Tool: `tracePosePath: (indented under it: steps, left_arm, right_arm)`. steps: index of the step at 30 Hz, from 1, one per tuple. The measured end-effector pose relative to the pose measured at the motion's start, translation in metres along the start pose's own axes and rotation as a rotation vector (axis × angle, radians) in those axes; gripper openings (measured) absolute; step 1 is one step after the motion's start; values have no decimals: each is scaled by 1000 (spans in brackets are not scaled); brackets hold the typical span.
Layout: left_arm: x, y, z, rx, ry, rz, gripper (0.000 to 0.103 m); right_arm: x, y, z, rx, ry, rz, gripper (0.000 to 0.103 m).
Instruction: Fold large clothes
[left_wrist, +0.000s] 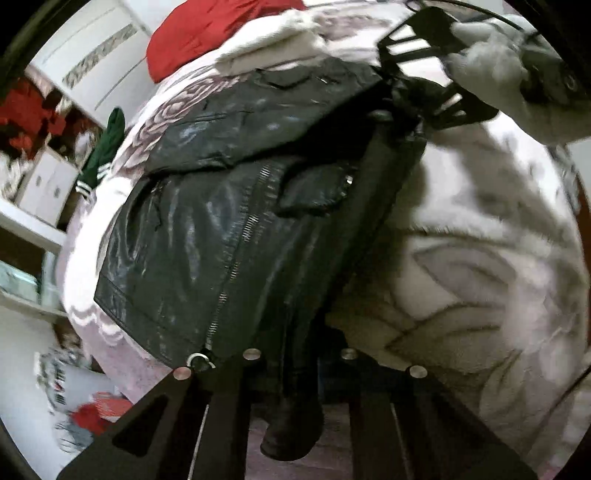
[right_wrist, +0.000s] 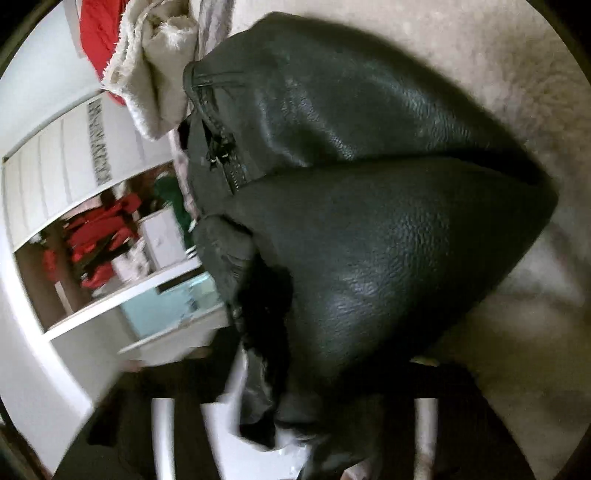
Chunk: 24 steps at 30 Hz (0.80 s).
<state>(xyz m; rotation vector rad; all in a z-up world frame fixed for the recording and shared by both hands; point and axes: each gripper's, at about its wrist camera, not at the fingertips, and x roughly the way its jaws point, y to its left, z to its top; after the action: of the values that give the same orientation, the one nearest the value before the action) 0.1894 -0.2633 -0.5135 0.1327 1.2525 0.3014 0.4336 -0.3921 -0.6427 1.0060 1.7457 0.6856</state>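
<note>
The left tongs (left_wrist: 291, 435) are closed on a fold of one black leather jacket (left_wrist: 207, 236). The right tongs (left_wrist: 417, 92) are clamped on another part of it, held by a gloved hand (left_wrist: 491, 70). The jacket is glossy, grained, creased and doubled over, with one metal zip (left_wrist: 236, 258) showing, spread on a bed with a pale rose-patterned blanket (left_wrist: 480, 258). One red garment (left_wrist: 207, 29) and one cream garment (left_wrist: 266, 48) are seen beyond

The left gripper (left_wrist: 291, 417) has black fingers with slotted cut-outs and round silver screws. The right gripper (left_wrist: 417, 85) is a black open frame, held by a grey-gloved hand (left_wrist: 495, 55), with a thin black cable.
</note>
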Motion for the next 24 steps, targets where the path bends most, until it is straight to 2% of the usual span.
tracePosePath:
  steps: [3, 6, 9, 12, 14, 16, 17, 20, 22, 23, 24]
  left_arm:
    - [-12, 44, 10, -103, 6, -112, 8]
    - [-23, 96, 19, -206, 1, -197, 8]
    - [-27, 155, 28, -304, -5, -256, 8]
    - [-9, 216, 36, -406, 33, -334, 8]
    - [13, 261, 36, -520, 56, -401, 8]
    - [43, 300, 32, -592, 83, -417, 8]
    - [61, 315, 30, -610, 95, -419, 8]
    - [118, 338, 21, -630, 153, -413, 8]
    - [148, 343, 15, -641, 189, -438, 10]
    - [165, 346, 10, -657, 212, -473, 11]
    - [171, 347, 9, -662, 219, -494, 12]
  right_arm:
    - [-6, 42, -17, -19, -58, -96, 25]
    - [-5, 116, -40, -142, -82, -204, 25]
    - [20, 187, -55, -208, -94, -316, 24]
    - [68, 255, -60, -269, -86, -426, 23]
    - [115, 298, -57, -315, -81, -509, 23]
    - [163, 326, -52, -342, -68, -570, 23]
    - [192, 338, -46, -345, -59, -606, 23]
    - [260, 342, -30, -353, -31, -716, 23]
    - [287, 326, -22, -334, -17, -772, 23]
    - [305, 323, -16, -327, -12, -813, 26]
    - [313, 316, -14, -312, -2, -827, 39]
